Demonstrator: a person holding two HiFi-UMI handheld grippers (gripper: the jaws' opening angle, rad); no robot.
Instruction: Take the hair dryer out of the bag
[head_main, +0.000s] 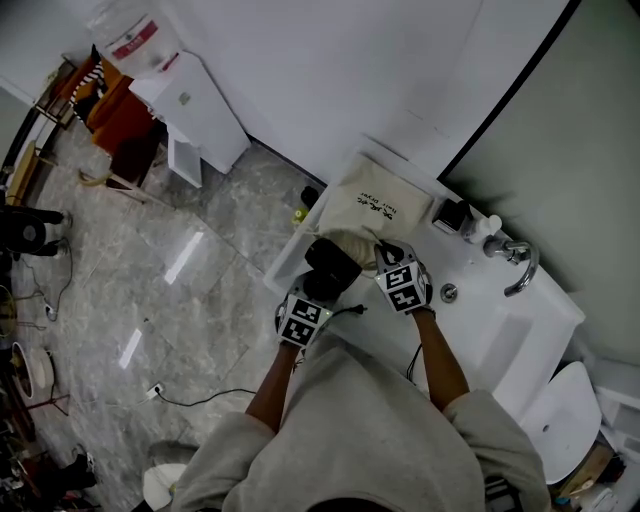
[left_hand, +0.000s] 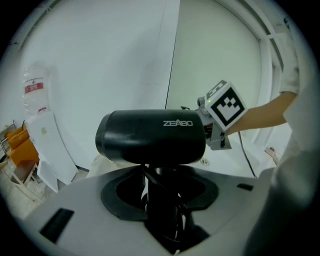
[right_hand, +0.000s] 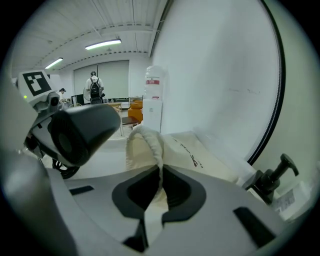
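Over the white counter (head_main: 290, 262) we hold the black hair dryer (left_hand: 150, 136) clear of the cream drawstring bag (head_main: 372, 205), just in front of its mouth; our left hand-held gripper (left_hand: 161, 197) is clamped at a middling width round the dryer's handle, with the barrel lying crosswise above the jaws; our right hand-held gripper (right_hand: 159, 195) is pinched almost shut on the bag's gathered rim. We judge the main step done, since the dryer's body shows wholly outside the bag; whether any cord trails inside we cannot tell; what is left seems to be setting the dryer down and letting the bag go.
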